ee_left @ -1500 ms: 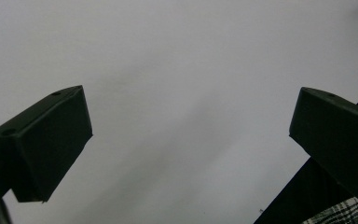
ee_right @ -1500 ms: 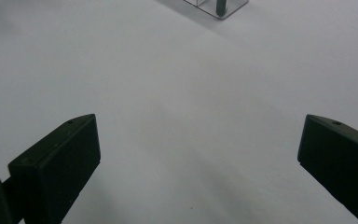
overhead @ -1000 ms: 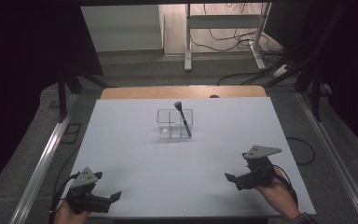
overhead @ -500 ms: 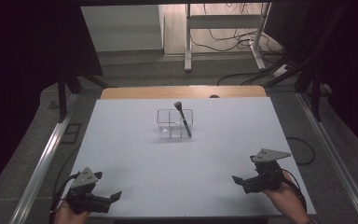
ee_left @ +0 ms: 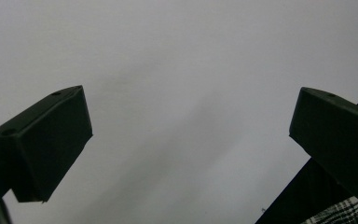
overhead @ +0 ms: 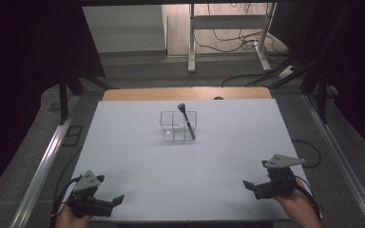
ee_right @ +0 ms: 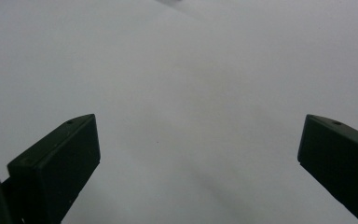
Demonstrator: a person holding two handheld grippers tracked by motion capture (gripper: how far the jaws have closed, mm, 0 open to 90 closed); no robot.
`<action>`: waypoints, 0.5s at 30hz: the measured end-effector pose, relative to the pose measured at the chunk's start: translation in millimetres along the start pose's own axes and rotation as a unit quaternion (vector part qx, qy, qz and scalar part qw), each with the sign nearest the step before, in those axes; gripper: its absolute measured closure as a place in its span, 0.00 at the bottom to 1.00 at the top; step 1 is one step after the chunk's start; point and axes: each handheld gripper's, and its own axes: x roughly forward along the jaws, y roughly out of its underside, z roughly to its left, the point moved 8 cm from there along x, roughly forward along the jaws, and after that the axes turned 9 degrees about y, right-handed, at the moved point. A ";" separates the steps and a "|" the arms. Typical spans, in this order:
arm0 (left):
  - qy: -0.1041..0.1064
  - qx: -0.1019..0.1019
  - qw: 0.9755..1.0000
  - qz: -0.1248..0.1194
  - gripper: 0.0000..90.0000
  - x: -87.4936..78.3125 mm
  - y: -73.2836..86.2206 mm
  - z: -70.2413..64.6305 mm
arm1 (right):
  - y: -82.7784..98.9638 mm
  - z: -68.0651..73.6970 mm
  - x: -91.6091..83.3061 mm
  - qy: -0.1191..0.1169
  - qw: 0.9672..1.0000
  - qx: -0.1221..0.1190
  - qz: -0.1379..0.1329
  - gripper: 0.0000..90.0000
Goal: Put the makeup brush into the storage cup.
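White table [overhead: 138,156], wooden strip along its far edge. Clear box [overhead: 178,126] with compartments sits at centre-far; a dark brush [overhead: 187,122] stands tilted in its right side, head up and leaning toward the far-left. No brand, label or writing readable on box, brush or grippers.

Left gripper [overhead: 116,200] low at the near-left corner, jaws spread wide, nothing between them; its own view [ee_left: 186,135] looks down on bare tabletop, with the table edge and a scrap of plaid cloth [ee_left: 345,213] at lower right.

Right gripper [overhead: 248,185] at the near-right edge, jaws likewise apart and empty [ee_right: 198,163], over plain table. Both well apart from the box.
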 end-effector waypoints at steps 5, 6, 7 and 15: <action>-0.001 0.000 1.000 0.000 0.00 0.0 0.1 0.1 | 3.5 -2.8 -4.3 0.010 1.000 0.001 -0.001 0.00; -0.001 0.000 1.000 0.000 0.00 0.0 0.1 0.1 | 4.3 -2.9 -5.1 0.010 1.000 0.003 -0.001 0.00; -0.001 0.000 1.000 0.000 0.00 -0.1 0.0 0.2 | 5.7 -3.8 -6.5 0.012 1.000 0.002 -0.001 0.00; -0.003 0.001 1.000 0.000 0.00 -0.3 0.0 0.5 | 9.9 -6.1 -12.2 0.016 1.000 0.003 -0.002 0.00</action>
